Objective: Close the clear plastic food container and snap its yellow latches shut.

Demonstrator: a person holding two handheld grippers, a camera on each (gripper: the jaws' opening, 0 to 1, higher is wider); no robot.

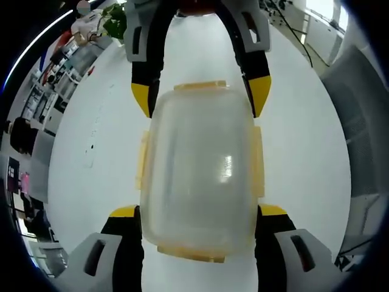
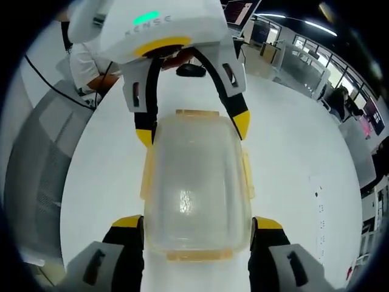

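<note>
The clear plastic food container point(image 1: 200, 182) is being kept on the white tabletop point(image 1: 91, 158), lid already seated, and is being flanked at one end by the wide-spread left tongs point(image 1: 199, 219) and at the opposite end by the equally spread right tongs point(image 2: 197, 228), each straddling it without any firm squeeze being evident. The yellow latches point(image 1: 259, 163) are being judged as flaring outward along the rim and not yet snapped, so the latching is being left to do.

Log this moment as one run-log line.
container: lid on, on white table | left gripper: jaws straddle near end | right gripper: jaws straddle opposite end | yellow latches: state unclear
</note>
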